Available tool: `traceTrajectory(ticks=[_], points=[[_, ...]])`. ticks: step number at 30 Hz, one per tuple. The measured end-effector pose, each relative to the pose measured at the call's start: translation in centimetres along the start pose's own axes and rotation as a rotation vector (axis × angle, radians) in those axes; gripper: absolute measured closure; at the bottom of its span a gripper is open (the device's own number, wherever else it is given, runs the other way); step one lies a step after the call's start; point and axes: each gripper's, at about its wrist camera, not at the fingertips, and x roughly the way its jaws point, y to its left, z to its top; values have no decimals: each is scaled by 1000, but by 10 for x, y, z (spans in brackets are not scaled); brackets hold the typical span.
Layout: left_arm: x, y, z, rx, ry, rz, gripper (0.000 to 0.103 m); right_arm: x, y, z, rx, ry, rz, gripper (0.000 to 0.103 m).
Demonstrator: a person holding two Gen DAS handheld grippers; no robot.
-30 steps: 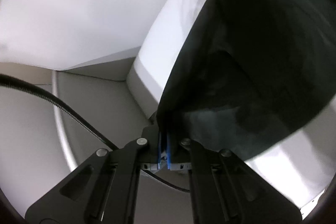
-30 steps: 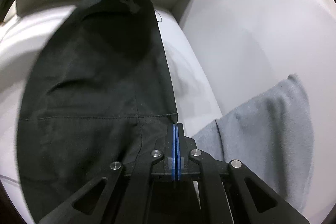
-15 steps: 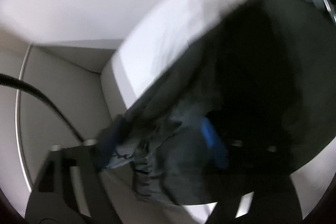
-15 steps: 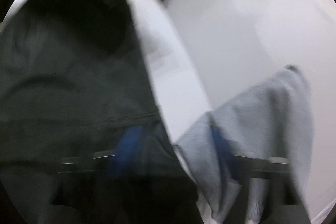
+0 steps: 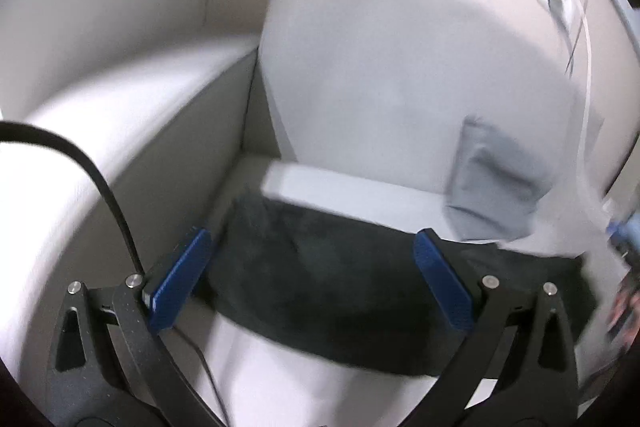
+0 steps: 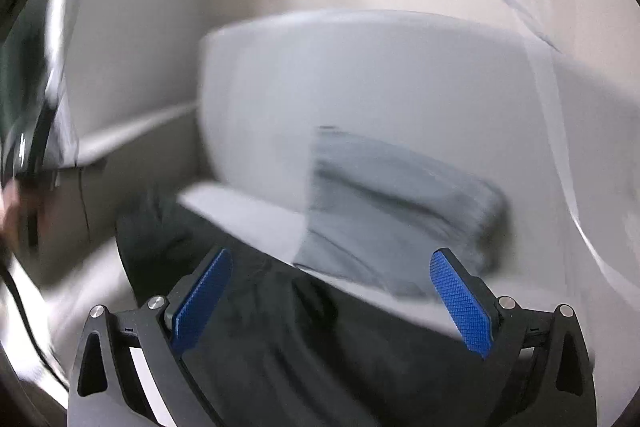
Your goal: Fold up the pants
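The black pants (image 5: 328, 275) lie folded in a flat band across the white seat cushion (image 5: 360, 187) of a sofa. They also show in the right wrist view (image 6: 280, 327). My left gripper (image 5: 316, 275) is open and empty, raised above and in front of the pants. My right gripper (image 6: 332, 299) is open and empty too, above the pants' right part. Both views are motion-blurred.
A folded grey garment (image 5: 496, 187) leans against the white back cushion (image 5: 380, 67) to the right of the pants; it also shows in the right wrist view (image 6: 392, 207). The sofa arm (image 5: 80, 155) stands at left. A black cable (image 5: 100, 179) runs by my left gripper.
Both grippers were shut on the hanging pants a second ago. They opened, let the pants go onto the seat cushion, and pulled back and up.
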Motion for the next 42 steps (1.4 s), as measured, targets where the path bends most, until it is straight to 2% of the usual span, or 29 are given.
traceTrajectory(ticks=[3,6,10,14,16,20,22,24,27,28,30,31,32,33,35,37,42], points=[[-9,34,-37,-148,12,26,5,-47,-61,-37,253,-5,-65,2],[4,60,-62,-271,50,38,6,-83,-114,-89,475,-8,-159,2],[29,73,-82,-318,87,97,7,-120,-162,-158,669,42,-297,5],[66,85,-89,-390,123,143,7,-143,-201,-221,875,106,-380,12],[84,93,-95,-431,154,144,7,-138,-208,-246,941,142,-388,12],[118,100,-107,-529,190,124,8,-112,-219,-275,1026,150,-316,12],[124,97,-110,-518,136,156,7,-100,-222,-276,1014,166,-303,12],[133,92,-111,-486,130,184,7,-85,-228,-273,988,188,-314,12],[144,82,-113,-431,116,240,9,-61,-239,-269,967,165,-352,12],[147,79,-112,-410,116,254,16,-55,-241,-269,961,161,-360,12],[150,75,-111,-374,115,289,82,-40,-244,-262,945,163,-400,12],[153,77,-112,-385,133,299,86,-38,-243,-260,939,150,-418,28],[151,79,-112,-397,127,294,91,-37,-244,-258,934,128,-418,56],[149,80,-112,-401,124,293,96,-34,-246,-260,947,123,-408,59],[140,76,-115,-352,132,303,96,-37,-249,-265,979,98,-401,73],[125,72,-120,-300,122,312,97,-47,-251,-271,1006,83,-376,78],[84,74,-140,-282,110,343,97,-68,-248,-276,1043,64,-336,93]])
